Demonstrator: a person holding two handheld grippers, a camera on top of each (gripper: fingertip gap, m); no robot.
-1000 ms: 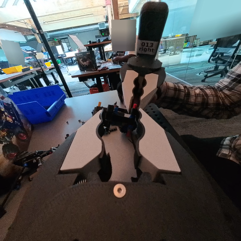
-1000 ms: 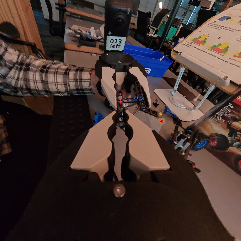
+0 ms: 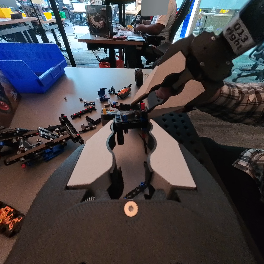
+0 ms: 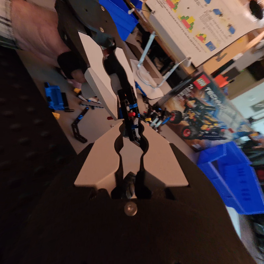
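Two grippers meet over a grey table [image 3: 35,108] on one small black brick assembly [image 3: 125,117]. The left gripper [image 3: 129,125] clamps it between its fingertips. The right gripper [image 3: 140,110], coming in from the right, grips the same assembly at its far end, near a red pin [image 3: 142,105]. Loose beams [image 3: 83,112] and a black chassis [image 3: 42,140] lie to the left, a blue bin [image 3: 30,67] beyond.
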